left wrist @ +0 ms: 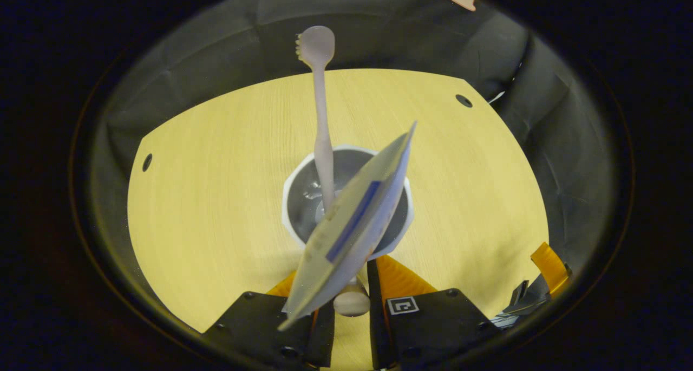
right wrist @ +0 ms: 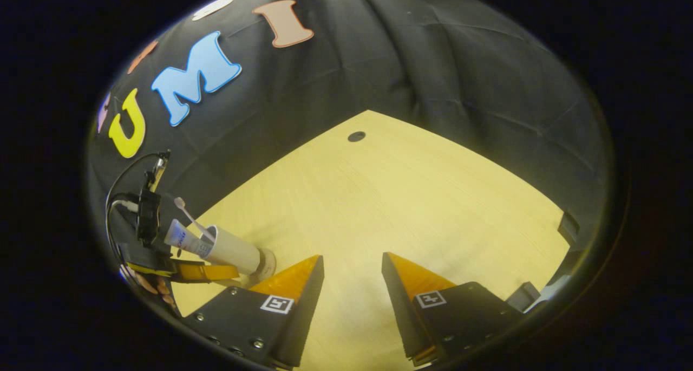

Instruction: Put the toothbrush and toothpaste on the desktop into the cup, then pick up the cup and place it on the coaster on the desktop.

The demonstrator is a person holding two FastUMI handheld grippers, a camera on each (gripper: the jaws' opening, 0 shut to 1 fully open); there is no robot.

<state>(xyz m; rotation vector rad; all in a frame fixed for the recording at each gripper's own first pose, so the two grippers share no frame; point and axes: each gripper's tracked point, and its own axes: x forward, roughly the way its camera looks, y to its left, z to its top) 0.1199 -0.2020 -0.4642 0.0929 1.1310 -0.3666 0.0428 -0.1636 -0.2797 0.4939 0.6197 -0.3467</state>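
- White cup (left wrist: pixel 346 203) with faceted rim stands on the tabletop (left wrist: pixel 216 197), holding a pale upright toothbrush (left wrist: pixel 320 116) and a leaning toothpaste (left wrist: pixel 354 225) tube.
- Left tool (left wrist: pixel 349 300) pinches the cup's base.
- Right tool (right wrist: pixel 352 284) spread wide, holding nothing.

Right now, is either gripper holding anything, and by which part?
The right gripper holds nothing, jaws open. The left gripper sits beside the cup; whether it grips it cannot be told.

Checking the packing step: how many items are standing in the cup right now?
2. The toothbrush stands in the cup with its head up; the toothpaste leans across the rim toward the camera. Anything small at the cup's bottom could be hidden.
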